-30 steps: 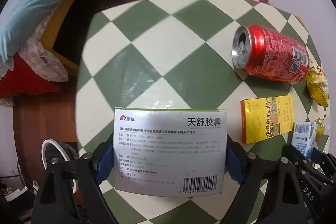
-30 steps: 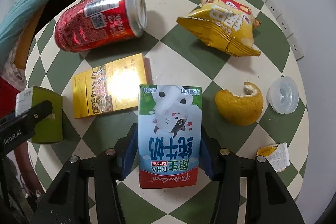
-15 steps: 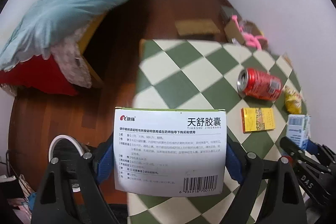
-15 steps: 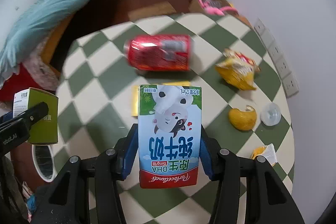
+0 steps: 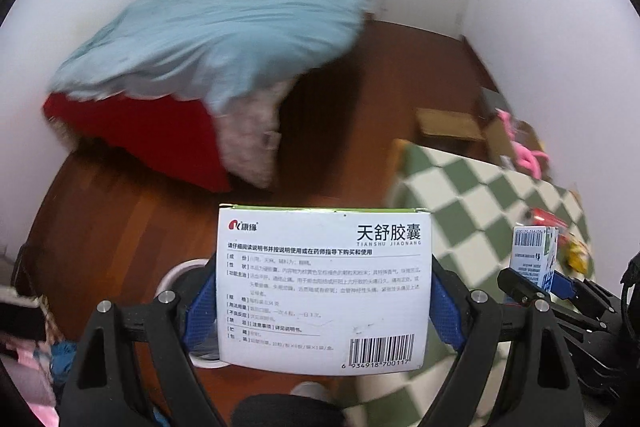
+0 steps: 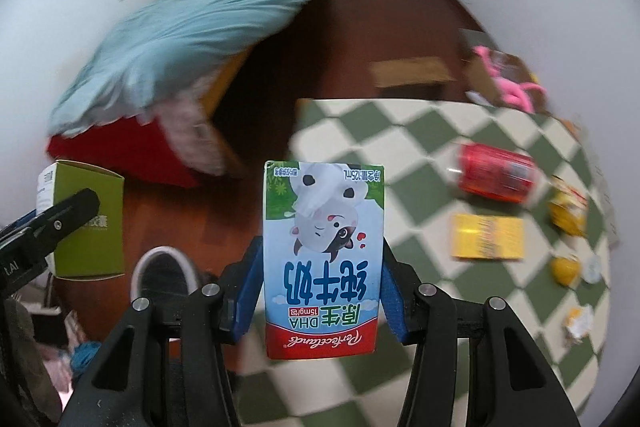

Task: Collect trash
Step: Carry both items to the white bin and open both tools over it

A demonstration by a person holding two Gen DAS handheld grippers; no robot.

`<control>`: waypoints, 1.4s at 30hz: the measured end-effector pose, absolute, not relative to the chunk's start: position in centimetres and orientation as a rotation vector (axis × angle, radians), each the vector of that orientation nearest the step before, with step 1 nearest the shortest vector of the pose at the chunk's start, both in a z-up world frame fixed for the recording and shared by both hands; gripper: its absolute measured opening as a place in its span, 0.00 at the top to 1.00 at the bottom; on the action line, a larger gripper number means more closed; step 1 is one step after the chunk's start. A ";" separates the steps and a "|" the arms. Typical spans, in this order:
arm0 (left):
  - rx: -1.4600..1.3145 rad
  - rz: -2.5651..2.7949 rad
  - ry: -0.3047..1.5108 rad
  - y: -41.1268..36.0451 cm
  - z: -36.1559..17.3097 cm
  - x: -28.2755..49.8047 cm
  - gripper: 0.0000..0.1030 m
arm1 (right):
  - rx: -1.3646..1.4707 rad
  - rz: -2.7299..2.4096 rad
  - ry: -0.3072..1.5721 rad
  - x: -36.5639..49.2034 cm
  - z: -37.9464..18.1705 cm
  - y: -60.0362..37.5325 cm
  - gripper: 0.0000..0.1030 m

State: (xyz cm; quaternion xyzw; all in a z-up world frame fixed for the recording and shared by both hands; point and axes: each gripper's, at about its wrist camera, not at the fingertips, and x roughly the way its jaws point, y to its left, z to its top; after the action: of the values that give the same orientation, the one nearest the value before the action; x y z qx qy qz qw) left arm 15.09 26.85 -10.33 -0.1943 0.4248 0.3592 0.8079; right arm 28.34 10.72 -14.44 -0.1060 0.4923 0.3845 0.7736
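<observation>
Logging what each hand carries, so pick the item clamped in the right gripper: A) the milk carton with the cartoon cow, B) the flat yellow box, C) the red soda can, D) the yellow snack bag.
A: in the right wrist view the blue pads of the right gripper press both sides of the milk carton, while the can lies on the checkered table.

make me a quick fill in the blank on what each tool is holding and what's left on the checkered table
1. The left tool is shut on a white medicine ____.
2. The right tool grips a milk carton whose print reads ____ in its own view.
3. A red ____ lies on its side on the checkered table.
4. Beside it on the table rests a flat box coloured ____.

Missing words: box; upside down; can; yellow
</observation>
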 end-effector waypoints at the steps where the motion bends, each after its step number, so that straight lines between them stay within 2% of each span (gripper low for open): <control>1: -0.435 0.793 0.909 28.2 -10.6 13.7 0.16 | -0.241 0.859 1.070 27.3 -14.6 12.3 0.47; 6: -0.539 0.885 0.950 33.4 -14.3 8.0 0.16 | -0.309 0.967 1.134 22.4 -17.7 20.3 0.48; 14: -0.830 0.945 1.091 41.9 -25.9 0.2 0.16 | -0.496 1.096 1.341 15.1 -27.8 31.9 0.47; 21: -1.096 0.929 1.162 46.9 -34.9 -3.4 0.14 | -0.670 1.121 1.493 11.3 -36.4 39.1 0.47; 25: -1.152 0.945 1.174 47.9 -36.4 -4.5 0.13 | -0.732 1.128 1.518 10.2 -39.2 41.9 0.47; 27: -1.169 0.952 1.185 48.1 -36.8 -5.2 0.11 | -0.749 1.132 1.537 9.5 -40.2 43.0 0.47; 29: -1.162 0.973 1.194 48.4 -37.1 -6.0 0.04 | -0.768 1.135 1.545 8.4 -41.3 44.0 0.47; 31: -1.155 0.996 1.201 48.2 -37.1 -6.8 0.04 | -0.788 1.140 1.566 8.2 -42.5 45.2 0.46; 32: -1.146 1.015 1.201 48.1 -37.0 -7.3 0.04 | -0.802 1.144 1.584 8.0 -43.1 45.7 0.41; 33: -1.138 1.036 1.199 48.0 -37.0 -7.8 0.04 | -0.810 1.146 1.594 8.1 -43.4 45.9 0.20; 34: -1.131 1.061 1.198 47.8 -36.9 -8.3 0.04 | -0.810 1.149 1.598 7.9 -43.6 46.0 0.06; 42: -1.001 1.262 1.197 45.3 -35.7 -10.9 0.04 | -0.951 1.108 1.459 7.3 -42.8 44.7 0.04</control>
State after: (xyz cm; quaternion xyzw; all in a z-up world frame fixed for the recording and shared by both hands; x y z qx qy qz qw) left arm -10.86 45.27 -35.70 -0.4208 0.5030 0.5304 0.5372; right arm 7.26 44.67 -42.76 -0.3954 0.6066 0.4607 0.5133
